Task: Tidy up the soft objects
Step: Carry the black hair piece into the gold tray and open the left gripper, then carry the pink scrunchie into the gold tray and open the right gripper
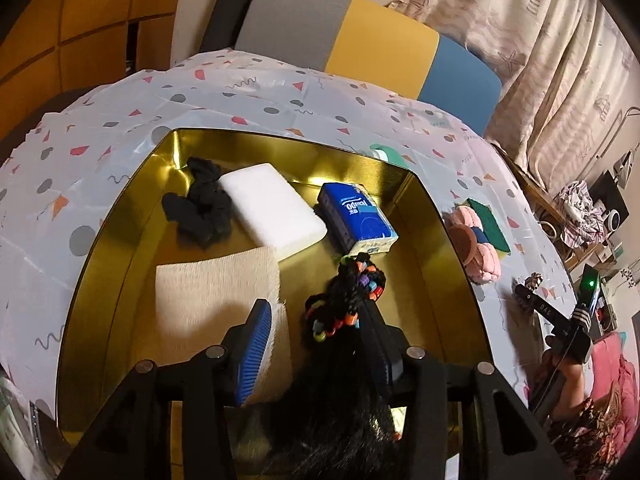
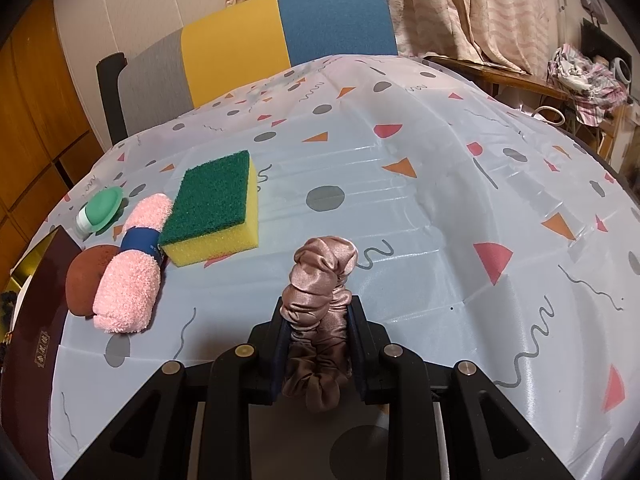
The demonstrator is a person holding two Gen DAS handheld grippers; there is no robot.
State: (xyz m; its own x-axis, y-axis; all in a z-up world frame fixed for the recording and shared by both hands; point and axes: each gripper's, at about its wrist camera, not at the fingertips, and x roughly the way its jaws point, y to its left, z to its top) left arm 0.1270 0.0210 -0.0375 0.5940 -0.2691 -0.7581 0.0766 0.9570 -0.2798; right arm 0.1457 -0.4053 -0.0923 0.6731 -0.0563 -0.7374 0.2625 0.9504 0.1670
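The jaws of the left gripper [image 1: 316, 332] stand spread over the gold tin [image 1: 448, 216], and the black beaded hair piece [image 1: 344, 300] hangs between them against the right-hand finger, clear of the left pad. Just left of the jaws lies the folded beige cloth [image 1: 212, 300]; ahead sit a white sponge [image 1: 272, 212], a blue tissue pack [image 1: 360, 220] and a black cloth [image 1: 200, 208]. To drop it cleanly, I would shake the piece off into the bare floor right of the cloth. The right gripper [image 2: 318, 324] pinches the mauve satin scrunchie [image 2: 320, 288] tight above the table; left of it wait the green-topped sponge [image 2: 216, 208] and pink towel roll [image 2: 132, 264]
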